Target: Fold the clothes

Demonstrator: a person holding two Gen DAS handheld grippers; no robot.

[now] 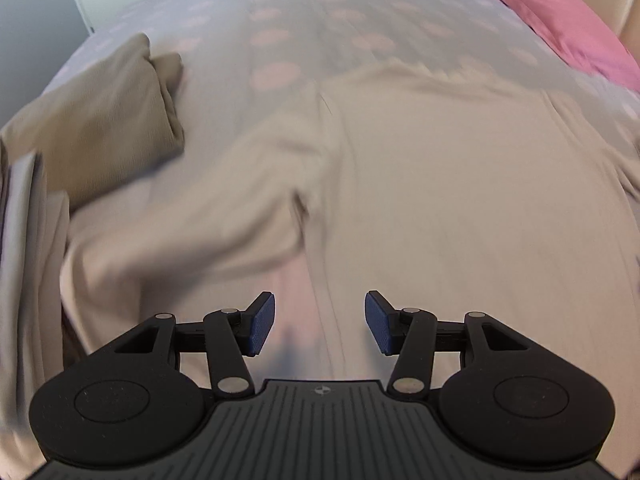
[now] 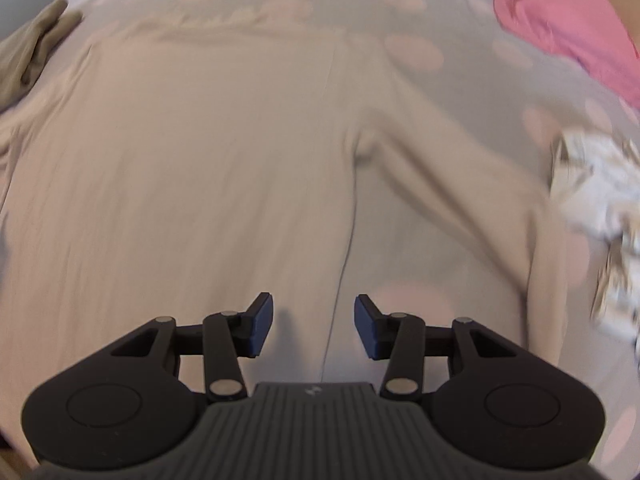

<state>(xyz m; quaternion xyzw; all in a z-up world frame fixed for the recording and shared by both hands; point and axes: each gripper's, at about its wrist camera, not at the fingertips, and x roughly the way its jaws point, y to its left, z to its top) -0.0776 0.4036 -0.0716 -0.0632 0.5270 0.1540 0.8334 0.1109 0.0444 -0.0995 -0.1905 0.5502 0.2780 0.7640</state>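
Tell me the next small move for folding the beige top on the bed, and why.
Probably bring the left gripper onto the left sleeve and fold it across the body. The beige top lies spread flat on the spotted bedsheet, both sleeves are out to the sides, and both grippers, the right gripper included, are open with nothing between the pads.

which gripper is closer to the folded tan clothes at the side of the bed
Left. The left gripper hangs open over the beige shirt's sleeve side, with the folded tan clothes just beyond. The right gripper is over the opposite sleeve, the tan clothes across the shirt.
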